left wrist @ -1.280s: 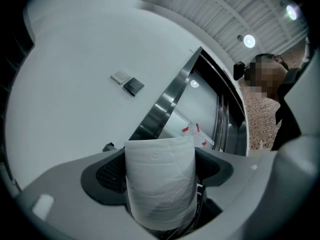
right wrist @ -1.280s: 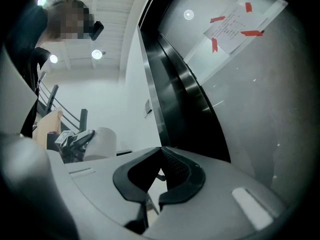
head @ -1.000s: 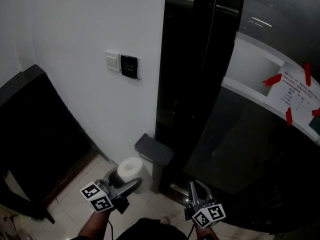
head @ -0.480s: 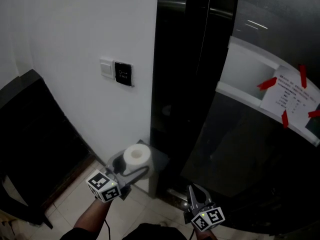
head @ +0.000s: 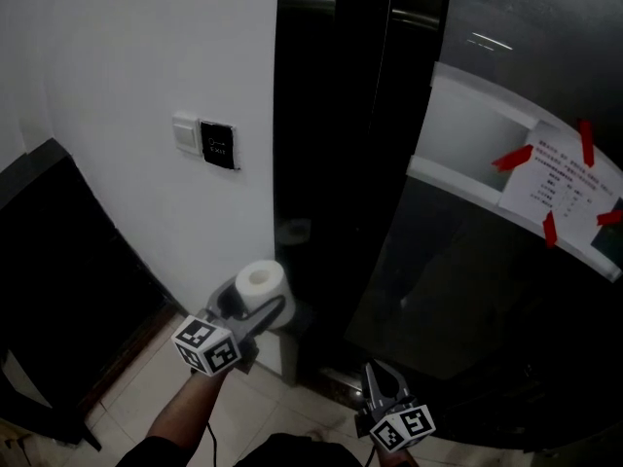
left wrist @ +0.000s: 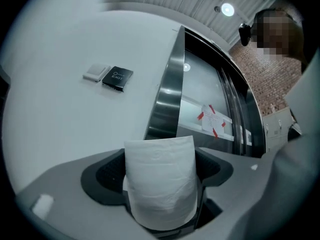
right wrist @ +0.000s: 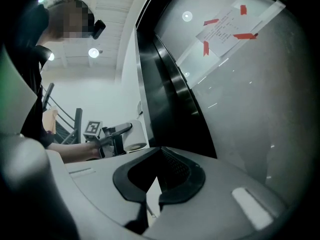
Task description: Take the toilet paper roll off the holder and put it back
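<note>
Within the left claw (head: pixel 255 304), the gripped toilet paper roll (head: pixel 260 281) has risen, seemingly off its holder (head: pixel 295 316); right claw (head: pixel 376 377) closed, empty.

Dim, grainy pictures; a round white ceiling lamp (left wrist: pixel 227 9) glares at one o'clock; fisheye edges bend and blacken.

In the head view the bottom edge cuts off the right hand-held gripper (head: pixel 378 377) just below its marker cube (head: pixel 401 426). The left hand-held gripper (head: pixel 255 307) hides the lower part of the toilet paper roll (head: pixel 261 285). The print on the taped notice (head: pixel 562 176) at far right is too small to read.
</note>
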`<state>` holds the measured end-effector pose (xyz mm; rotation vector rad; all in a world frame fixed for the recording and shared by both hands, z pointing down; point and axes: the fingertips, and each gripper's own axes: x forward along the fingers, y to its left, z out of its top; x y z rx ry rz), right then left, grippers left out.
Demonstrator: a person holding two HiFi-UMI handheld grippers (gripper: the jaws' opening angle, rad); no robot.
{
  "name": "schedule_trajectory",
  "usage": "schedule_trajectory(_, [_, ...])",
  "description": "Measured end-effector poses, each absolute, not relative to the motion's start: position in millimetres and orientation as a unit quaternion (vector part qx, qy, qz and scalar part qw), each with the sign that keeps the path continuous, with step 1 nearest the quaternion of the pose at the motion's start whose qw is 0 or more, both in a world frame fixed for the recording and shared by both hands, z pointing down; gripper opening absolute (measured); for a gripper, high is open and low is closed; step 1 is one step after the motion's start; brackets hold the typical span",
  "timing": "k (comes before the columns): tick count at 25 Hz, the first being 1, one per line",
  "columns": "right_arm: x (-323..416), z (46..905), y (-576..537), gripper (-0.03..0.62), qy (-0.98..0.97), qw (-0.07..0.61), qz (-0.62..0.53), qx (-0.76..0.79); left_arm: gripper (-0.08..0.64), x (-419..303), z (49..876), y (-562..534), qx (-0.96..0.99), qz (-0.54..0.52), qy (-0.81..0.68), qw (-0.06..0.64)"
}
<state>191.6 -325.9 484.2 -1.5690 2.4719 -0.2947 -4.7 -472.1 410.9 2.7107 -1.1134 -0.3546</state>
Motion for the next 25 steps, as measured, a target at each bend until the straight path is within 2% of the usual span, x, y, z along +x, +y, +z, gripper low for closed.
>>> schedule_trajectory(9, [205,489,-333,0.014,0.832,0.104,-0.107,-0.534,0.419,10,431,-485,0.905,-0.062,-0.42,0.013])
schedule_trajectory(15, [209,494,-336,0.014,0.832,0.104,-0.114,-0.532,0.42,20,428,-480,0.893,-0.035,-0.443,-0.068])
schedule_trajectory(25, [212,497,-336,0.014,0.832,0.103,-0.117,-0.532,0.419,18,430,-483,0.881,-0.046,-0.467,-0.065])
